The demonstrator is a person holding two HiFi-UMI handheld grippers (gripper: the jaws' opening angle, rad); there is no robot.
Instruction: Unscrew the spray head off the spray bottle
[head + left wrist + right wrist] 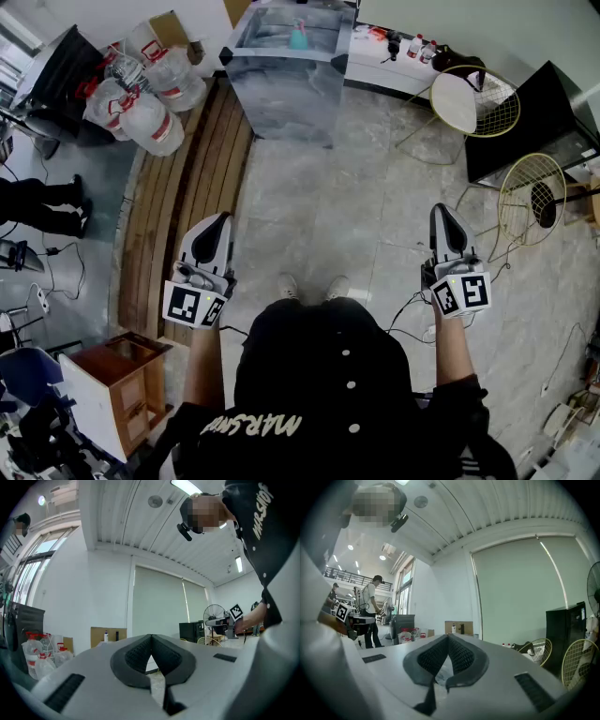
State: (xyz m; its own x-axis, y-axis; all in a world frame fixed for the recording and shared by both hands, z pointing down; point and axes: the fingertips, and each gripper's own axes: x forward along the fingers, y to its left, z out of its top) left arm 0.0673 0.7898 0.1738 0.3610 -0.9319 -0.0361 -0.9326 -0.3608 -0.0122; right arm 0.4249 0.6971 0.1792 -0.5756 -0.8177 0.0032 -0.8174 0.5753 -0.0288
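Your left hand-held gripper (222,220) and right hand-held gripper (442,210) are fully closed, empty, level above the floor (356,187): likely start pose.

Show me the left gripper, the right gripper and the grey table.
left gripper (223,221): head view, tips of its shut fingers.
right gripper (442,211): head view, tips of its shut fingers.
grey table (286,98): head view, its front wall.

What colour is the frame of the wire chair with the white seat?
Gold; the wire chair shows best in the head view.
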